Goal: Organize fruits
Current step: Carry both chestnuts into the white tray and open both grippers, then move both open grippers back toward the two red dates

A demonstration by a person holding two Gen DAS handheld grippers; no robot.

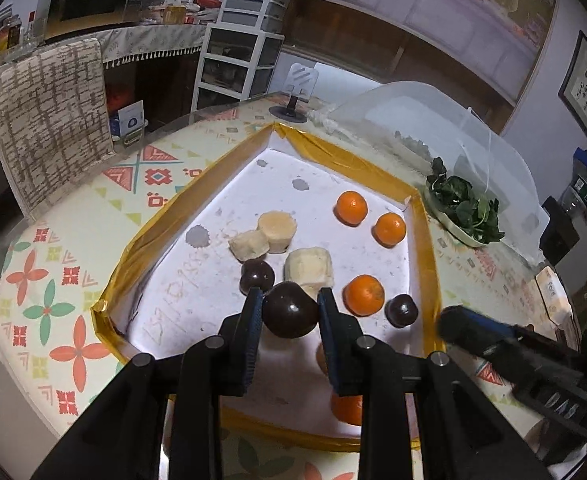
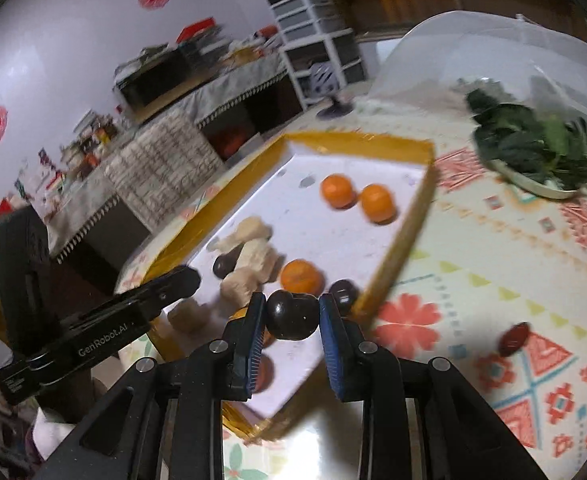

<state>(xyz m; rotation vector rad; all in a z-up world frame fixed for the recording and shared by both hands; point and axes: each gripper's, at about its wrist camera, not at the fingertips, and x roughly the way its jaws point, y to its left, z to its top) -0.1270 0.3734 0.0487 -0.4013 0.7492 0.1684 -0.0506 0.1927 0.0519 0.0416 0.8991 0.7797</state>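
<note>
A white tray with yellow taped walls [image 1: 197, 200] holds several oranges [image 1: 351, 207], pale banana chunks [image 1: 277, 230] and dark round fruits [image 1: 257, 277]. My left gripper [image 1: 291, 312] is shut on a dark round fruit [image 1: 291, 310] above the tray's near part. My right gripper [image 2: 291, 316] is shut on another dark round fruit [image 2: 292, 314] over the tray's near right wall [image 2: 397, 252]; it also shows in the left wrist view [image 1: 493, 340]. The left gripper's body shows in the right wrist view [image 2: 93, 340]. A dark fruit [image 2: 343, 291] and an orange [image 2: 301, 277] lie just beyond.
A plate of green leaves [image 1: 465, 208] sits right of the tray under a clear dome cover [image 1: 433, 120]. A small reddish fruit [image 2: 513, 338] lies on the patterned tablecloth [image 2: 493, 248]. A small stand [image 1: 293, 108] is behind the tray. A chair [image 1: 49, 120] stands at the left.
</note>
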